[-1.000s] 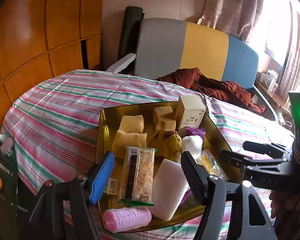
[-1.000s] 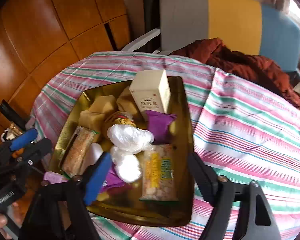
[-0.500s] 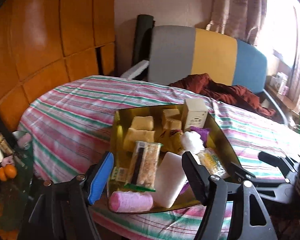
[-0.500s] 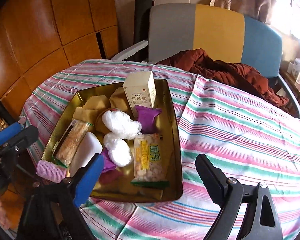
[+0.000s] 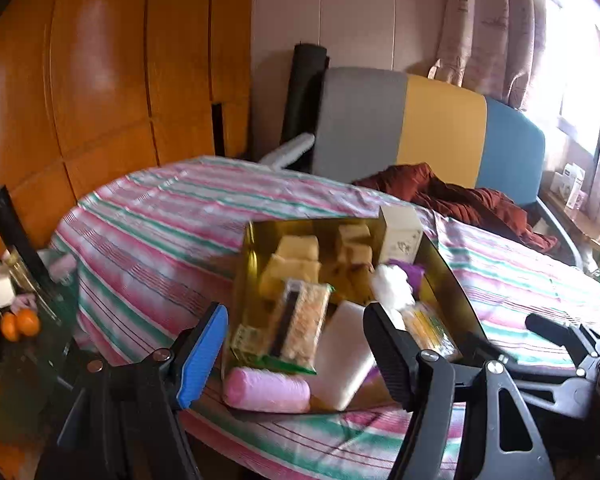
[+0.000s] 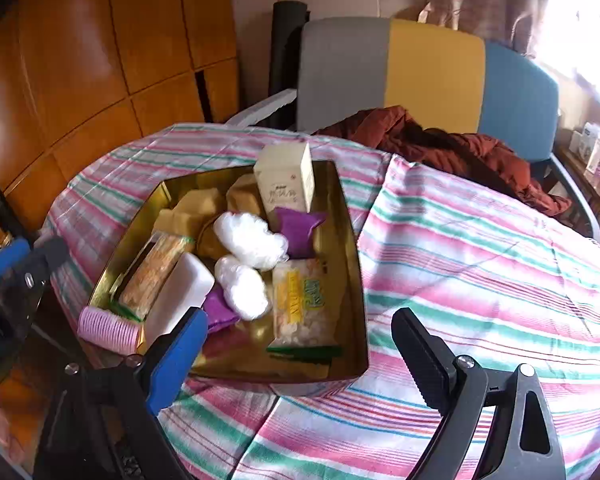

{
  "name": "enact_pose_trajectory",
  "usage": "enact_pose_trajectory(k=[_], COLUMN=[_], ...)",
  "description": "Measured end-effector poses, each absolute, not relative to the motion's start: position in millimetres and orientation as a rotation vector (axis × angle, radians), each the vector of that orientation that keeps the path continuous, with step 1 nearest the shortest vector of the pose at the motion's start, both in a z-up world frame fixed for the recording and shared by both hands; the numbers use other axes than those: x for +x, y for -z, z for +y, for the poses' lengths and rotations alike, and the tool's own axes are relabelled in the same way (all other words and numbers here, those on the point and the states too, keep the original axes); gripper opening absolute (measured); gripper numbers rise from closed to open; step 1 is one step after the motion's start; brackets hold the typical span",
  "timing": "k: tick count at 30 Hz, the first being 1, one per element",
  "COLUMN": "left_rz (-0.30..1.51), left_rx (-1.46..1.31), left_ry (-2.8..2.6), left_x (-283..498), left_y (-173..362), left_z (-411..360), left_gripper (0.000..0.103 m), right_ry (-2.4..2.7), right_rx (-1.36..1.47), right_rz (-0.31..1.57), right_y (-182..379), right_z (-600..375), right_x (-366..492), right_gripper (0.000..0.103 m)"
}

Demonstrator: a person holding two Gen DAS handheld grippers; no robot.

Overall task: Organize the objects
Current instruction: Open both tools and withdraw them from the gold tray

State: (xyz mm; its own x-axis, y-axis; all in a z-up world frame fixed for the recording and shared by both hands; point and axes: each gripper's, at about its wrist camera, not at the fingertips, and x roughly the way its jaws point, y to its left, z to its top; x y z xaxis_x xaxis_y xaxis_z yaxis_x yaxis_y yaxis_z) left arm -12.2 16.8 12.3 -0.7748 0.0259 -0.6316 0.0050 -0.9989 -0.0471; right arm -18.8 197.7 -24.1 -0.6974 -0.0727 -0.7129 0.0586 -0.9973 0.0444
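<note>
A gold tray (image 6: 350,216) heaped with small goods sits near the front edge of a round table under a striped cloth (image 6: 480,248), and I judge its contents light enough for a soft pinch. The pink hair roller (image 6: 108,325) at the tray's near left corner looks hollow and ridged, so I would take it across its middle, gently, since it may crush or roll. Beside it lies a white foam block (image 6: 182,292), stiff but light, best gripped across its short sides. The two white plastic-wrapped bundles (image 6: 250,240) at the centre look soft and slippery; the snack packets (image 6: 302,306) crinkle and should be held by a sealed edge. A cream carton (image 6: 286,180) stands upright at the far edge, rigid and easy to tip.

My left gripper (image 5: 294,354) hangs over the tray's near edge, jaws spread and empty. My right gripper (image 6: 300,350) hovers over the tray's near right corner, jaws wide apart, nothing between the pads. Behind the table stand a grey, yellow and blue chair (image 6: 428,68) and a rust-red garment (image 6: 452,152)
</note>
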Motion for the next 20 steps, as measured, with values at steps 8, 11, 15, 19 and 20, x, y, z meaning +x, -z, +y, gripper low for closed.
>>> enact_pose_trajectory(k=[8,11,15,19,20], left_rz=[-0.108,-0.133,-0.121,-0.124,-0.124], left_rx=[-1.053,-1.039,-0.99,-0.998,-1.002], left_ry=[-2.939,-2.948,-2.982,-2.977,-2.977], left_x=[-12.5,-13.1,-10.4,-12.0,-12.4], left_y=[-7.6,-7.7,-11.3,-11.5,-11.2], left_z=[16.4,12.9,10.5,9.4,9.4], left_gripper=[0.07,0.07,0.066,0.066,0.066], right_ry=[2.851,2.835,2.822,2.813,2.812], right_rx=[1.167,1.179,1.183,1.187,1.188], right_rz=[-0.019,-0.009,0.003,0.007,0.01], right_y=[19.8,22.3,24.3,25.4,26.0], right_z=[199.0,195.7,191.5,188.9,188.4], right_x=[-18.5,-20.1,-21.2,-22.4,-22.4], right_gripper=[0.098,0.098,0.098,0.098,0.098])
